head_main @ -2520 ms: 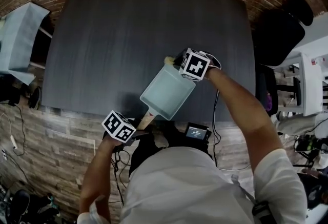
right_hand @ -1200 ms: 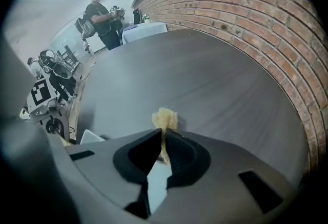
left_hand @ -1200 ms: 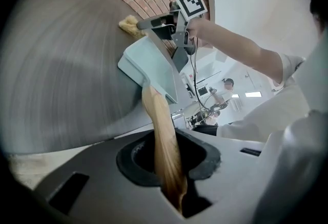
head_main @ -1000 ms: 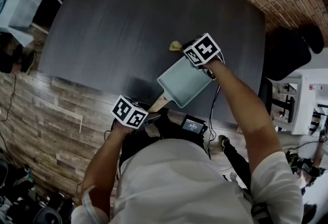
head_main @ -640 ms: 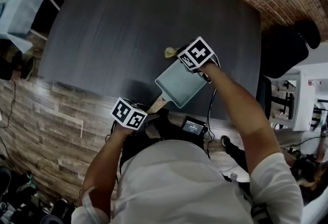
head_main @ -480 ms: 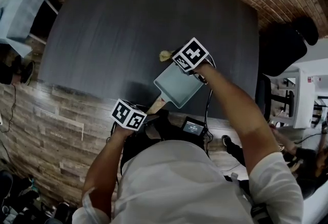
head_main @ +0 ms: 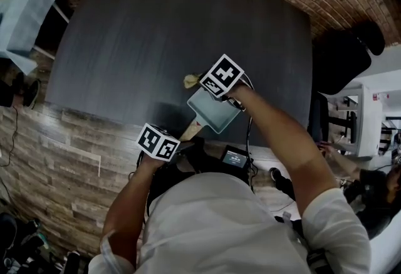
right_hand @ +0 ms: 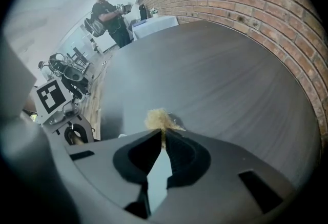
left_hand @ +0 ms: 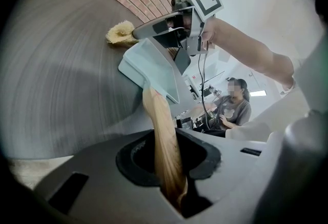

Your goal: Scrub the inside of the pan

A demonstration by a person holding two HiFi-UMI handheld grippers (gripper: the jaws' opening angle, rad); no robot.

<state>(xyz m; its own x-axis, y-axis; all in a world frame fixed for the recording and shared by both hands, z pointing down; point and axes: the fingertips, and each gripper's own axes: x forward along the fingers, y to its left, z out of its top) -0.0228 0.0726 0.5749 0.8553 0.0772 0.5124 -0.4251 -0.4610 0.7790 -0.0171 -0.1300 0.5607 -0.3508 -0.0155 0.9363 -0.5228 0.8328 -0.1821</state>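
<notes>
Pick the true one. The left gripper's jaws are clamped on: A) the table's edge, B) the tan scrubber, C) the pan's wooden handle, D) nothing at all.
C: the left gripper has its jaws pinched on the wooden handle of the pan, while the scrubber is pinched in the right gripper at the pan's far edge.

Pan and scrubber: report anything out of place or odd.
One thing: the straw-coloured scrubber, pinched in the right gripper, sits past the far corner of the pan, over the table rather than inside it. The left gripper grips the pan's wooden handle. Nothing spilled or damaged shows.
</notes>
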